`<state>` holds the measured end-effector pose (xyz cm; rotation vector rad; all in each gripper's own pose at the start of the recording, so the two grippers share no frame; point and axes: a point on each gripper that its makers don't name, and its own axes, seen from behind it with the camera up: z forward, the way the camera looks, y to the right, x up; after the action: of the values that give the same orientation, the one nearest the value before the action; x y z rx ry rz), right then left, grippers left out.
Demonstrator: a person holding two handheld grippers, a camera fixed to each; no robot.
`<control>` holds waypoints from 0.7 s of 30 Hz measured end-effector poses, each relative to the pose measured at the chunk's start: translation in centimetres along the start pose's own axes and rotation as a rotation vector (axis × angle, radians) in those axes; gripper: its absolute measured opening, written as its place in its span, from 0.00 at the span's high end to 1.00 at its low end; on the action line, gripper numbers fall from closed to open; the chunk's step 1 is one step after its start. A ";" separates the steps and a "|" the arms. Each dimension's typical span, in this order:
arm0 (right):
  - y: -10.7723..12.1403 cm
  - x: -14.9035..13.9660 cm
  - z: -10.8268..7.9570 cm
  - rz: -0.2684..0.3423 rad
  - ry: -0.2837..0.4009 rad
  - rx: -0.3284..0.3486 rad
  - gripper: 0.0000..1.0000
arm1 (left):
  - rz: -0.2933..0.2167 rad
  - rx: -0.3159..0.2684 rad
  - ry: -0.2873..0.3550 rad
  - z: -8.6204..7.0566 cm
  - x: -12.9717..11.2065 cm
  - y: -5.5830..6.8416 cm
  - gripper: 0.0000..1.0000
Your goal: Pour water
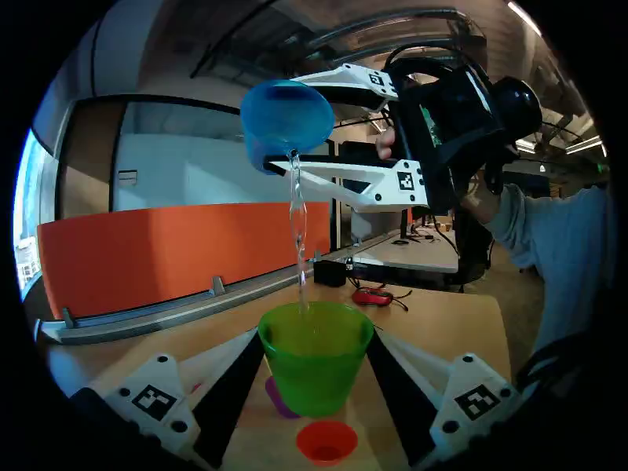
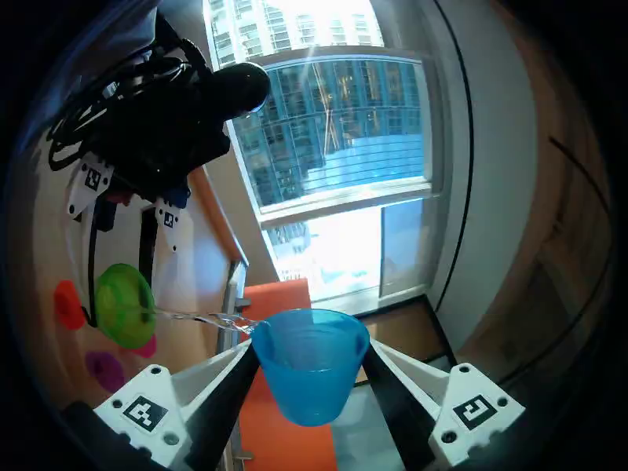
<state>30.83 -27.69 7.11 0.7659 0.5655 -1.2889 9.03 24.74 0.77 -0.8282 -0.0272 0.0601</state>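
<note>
**A:** Where is the green cup?

**B:** Low centre of the left gripper view, upright. The left gripper has it clamped, with both fingers pressing on its sides and the jaws part open, stopped by the cup's walls. I can't tell whether it rests on the table or hangs above it.

**A:** And the blue cup?

**B:** Top centre of that same view, tipped over with its mouth facing down and toward the camera. The right gripper grips it from the right, one finger above and one below, and its jaws are also only part open. A hand and a grey sleeve sit behind it at the right edge.

**A:** The water?

**B:** A thin stream drops from the blue cup's lower lip straight into the green cup's mouth. In the right gripper view it runs leftward from the blue rim at lower centre to the green cup at middle left.

**A:** What else is on the table?

**B:** A red cup at bottom centre and a purple thing half hidden behind the green cup. An orange panel crosses the middle left.
</note>
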 end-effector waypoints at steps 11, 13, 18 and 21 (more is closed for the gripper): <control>0.7 0.2 0.2 -0.047 0.005 -0.009 0.09 | 0.001 -0.001 0.001 0.0 0.0 0.0 0.13; 0.7 0.2 0.2 -0.057 0.006 -0.011 0.09 | 0.001 -0.001 0.000 0.0 0.0 0.0 0.13; 0.9 0.2 0.2 -0.082 0.006 -0.012 0.09 | -0.001 0.002 0.000 0.1 0.0 -0.2 0.12; 1.0 0.2 0.3 -0.098 0.005 -0.012 0.10 | -0.004 0.003 0.000 0.1 -0.1 -0.3 0.13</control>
<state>31.88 -27.92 7.29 0.7387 0.6206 -1.3726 8.94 24.64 1.02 -0.8256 -0.0282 0.0562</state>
